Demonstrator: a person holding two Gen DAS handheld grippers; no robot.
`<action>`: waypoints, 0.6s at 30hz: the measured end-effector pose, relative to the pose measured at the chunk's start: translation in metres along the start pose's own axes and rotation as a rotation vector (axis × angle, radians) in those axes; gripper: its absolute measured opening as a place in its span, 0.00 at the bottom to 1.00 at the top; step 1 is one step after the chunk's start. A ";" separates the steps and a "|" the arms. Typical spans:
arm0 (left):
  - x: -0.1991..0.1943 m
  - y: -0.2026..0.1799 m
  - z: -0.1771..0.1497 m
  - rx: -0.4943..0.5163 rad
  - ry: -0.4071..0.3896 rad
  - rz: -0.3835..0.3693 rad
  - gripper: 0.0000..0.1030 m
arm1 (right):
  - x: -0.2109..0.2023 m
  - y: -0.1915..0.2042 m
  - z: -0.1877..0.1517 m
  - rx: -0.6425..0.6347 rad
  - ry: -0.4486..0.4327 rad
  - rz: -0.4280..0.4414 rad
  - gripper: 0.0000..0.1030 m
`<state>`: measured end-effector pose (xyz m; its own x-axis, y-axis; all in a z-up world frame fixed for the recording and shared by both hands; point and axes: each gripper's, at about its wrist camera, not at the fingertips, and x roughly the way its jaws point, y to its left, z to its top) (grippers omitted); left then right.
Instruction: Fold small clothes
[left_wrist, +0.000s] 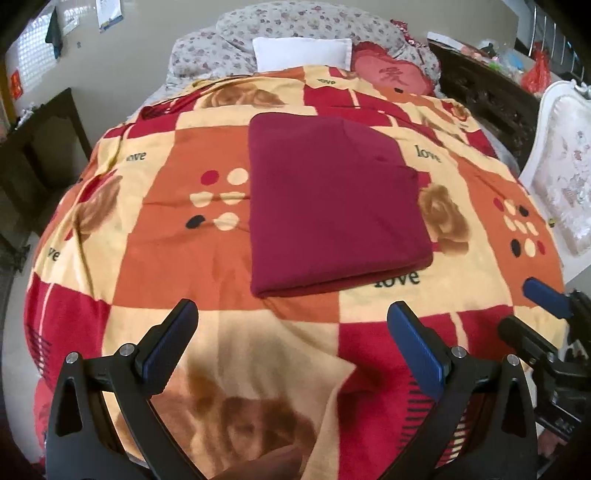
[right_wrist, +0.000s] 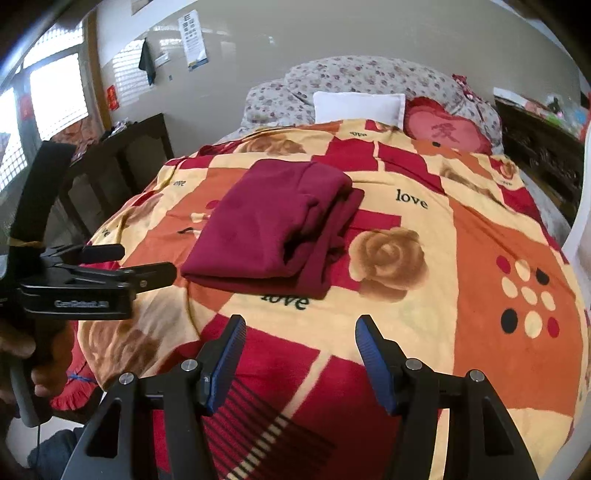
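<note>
My left tongs (left_wrist: 291, 347) hang over the near end of the bed (left_wrist: 229, 362), spread wide with nothing between them. My right tongs (right_wrist: 299, 354) are the same: parted, empty, held above the patterned blanket (right_wrist: 480, 266) and short of the cloth.

The maroon garment (left_wrist: 332, 206) lies in the middle of the bed on the blanket, well away from both tongs. It is already a compact rectangle. From the left wrist view its top face looks smooth and its near edge is a neat fold line. From the right wrist view I see several layers stacked on the right side, where the upper layers sit a little back from the bottom one, so the edges are not quite flush.

I judge this piece essentially folded. What could remain is squaring up that stepped right edge, or one more fold if a smaller bundle is wanted. I see no other small clothes waiting on the bed; only the white pillow (left_wrist: 303, 51) and the red heart cushion (left_wrist: 391, 74) lie at the far end.
</note>
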<state>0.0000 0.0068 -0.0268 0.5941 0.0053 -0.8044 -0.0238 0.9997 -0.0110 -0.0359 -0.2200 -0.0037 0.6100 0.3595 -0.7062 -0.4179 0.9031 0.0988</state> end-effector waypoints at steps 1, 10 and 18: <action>0.001 0.000 0.000 0.000 0.002 0.007 1.00 | -0.001 0.000 0.000 0.001 0.000 0.000 0.58; 0.004 0.006 0.000 -0.017 0.017 0.011 1.00 | -0.005 -0.004 -0.003 0.029 0.009 0.003 0.58; 0.007 0.005 0.000 -0.016 0.024 0.016 0.99 | -0.006 -0.005 -0.001 0.029 0.014 0.004 0.58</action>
<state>0.0041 0.0114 -0.0326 0.5737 0.0203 -0.8188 -0.0462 0.9989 -0.0076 -0.0383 -0.2266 -0.0006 0.5988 0.3604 -0.7152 -0.4004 0.9081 0.1223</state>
